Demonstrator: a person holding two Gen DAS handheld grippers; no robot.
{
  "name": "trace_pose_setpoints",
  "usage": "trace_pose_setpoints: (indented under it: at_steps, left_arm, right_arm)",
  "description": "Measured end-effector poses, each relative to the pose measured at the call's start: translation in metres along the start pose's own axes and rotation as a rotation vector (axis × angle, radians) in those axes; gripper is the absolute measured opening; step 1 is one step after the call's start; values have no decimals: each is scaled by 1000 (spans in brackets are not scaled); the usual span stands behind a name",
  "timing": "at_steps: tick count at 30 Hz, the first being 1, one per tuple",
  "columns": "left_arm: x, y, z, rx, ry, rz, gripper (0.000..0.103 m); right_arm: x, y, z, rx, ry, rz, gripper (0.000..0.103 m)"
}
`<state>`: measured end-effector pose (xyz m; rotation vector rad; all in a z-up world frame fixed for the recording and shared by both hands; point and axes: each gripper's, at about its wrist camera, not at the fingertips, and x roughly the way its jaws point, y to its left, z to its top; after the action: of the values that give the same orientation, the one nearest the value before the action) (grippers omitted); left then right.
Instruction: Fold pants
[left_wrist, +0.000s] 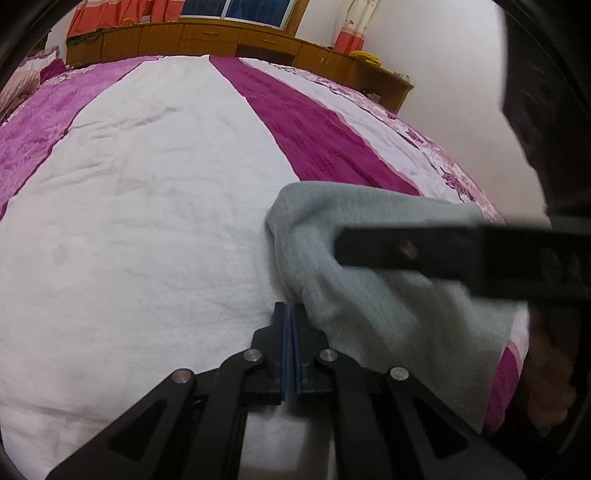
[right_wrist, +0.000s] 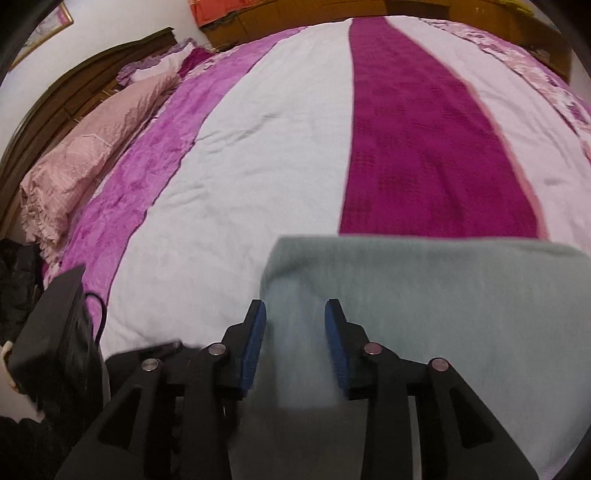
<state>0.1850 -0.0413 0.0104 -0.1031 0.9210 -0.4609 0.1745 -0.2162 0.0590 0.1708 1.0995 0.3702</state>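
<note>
Leftmost, relative to the pants (right_wrist: 424, 295), lies the pink pillow (right_wrist: 85, 162) at the headboard end of the bed, well away from the work — the folding is kept on the open white band of the bedspread (left_wrist: 147, 221), where the cloth has flat room to lie. Nearer the pants, the left gripper (left_wrist: 289, 325) sits at their left edge with its blue pads pressed together; its tips touch or just graze the grey fabric, but whether any cloth is pinched between them cannot be told. It seems parked there so as not to disturb the bundle. The pants themselves rest as a compact grey fold on the bedspread, partly over its magenta stripe (right_wrist: 424, 147), looking mostly folded already. Over them, the right gripper (right_wrist: 295, 314) is spread apart, its fingers straddling the near-left part of the fabric — probably either having let go or poised to take a fresh hold for a last tidy.
</note>
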Motion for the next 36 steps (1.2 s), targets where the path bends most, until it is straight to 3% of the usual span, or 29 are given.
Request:
trace_pose_setpoints:
  at_steps: [5,8,11,13,16,21,28,32,34,36]
  left_arm:
    - [-8,0,-1,-4,23,-3,4]
    - [-20,7,-1,-29,25,-29,11]
    - [-31,12,-5,-38,10,-57,22]
    - [-35,13,-7,-16,7,-61,26]
    - [-37,18,-11,1,8,-73,27]
    - [-39,28,-8,-25,30,-114,28]
    - [-36,28,-10,-22,58,-131,31]
    - [-31,34,-4,-30,85,-169,32]
    - [-27,37,0,-37,100,-199,34]
    - [-23,41,4,-69,108,-252,40]
  right_arm:
    - [-19,7,-26,-17,-9,-129,27]
    - [-31,17,-47,-53,-16,-190,30]
    - [-42,34,-64,-114,-31,-175,44]
    - [-45,54,-74,-175,-57,-219,51]
    - [-43,74,-85,-239,-69,-319,53]
    - [-20,88,-102,-273,-2,-393,53]
    - [2,103,-119,-393,-11,-618,54]
    - [5,107,-123,-446,-24,-642,48]
    - [8,111,-127,-475,-30,-627,33]
    - [9,114,-131,-509,-45,-626,25]
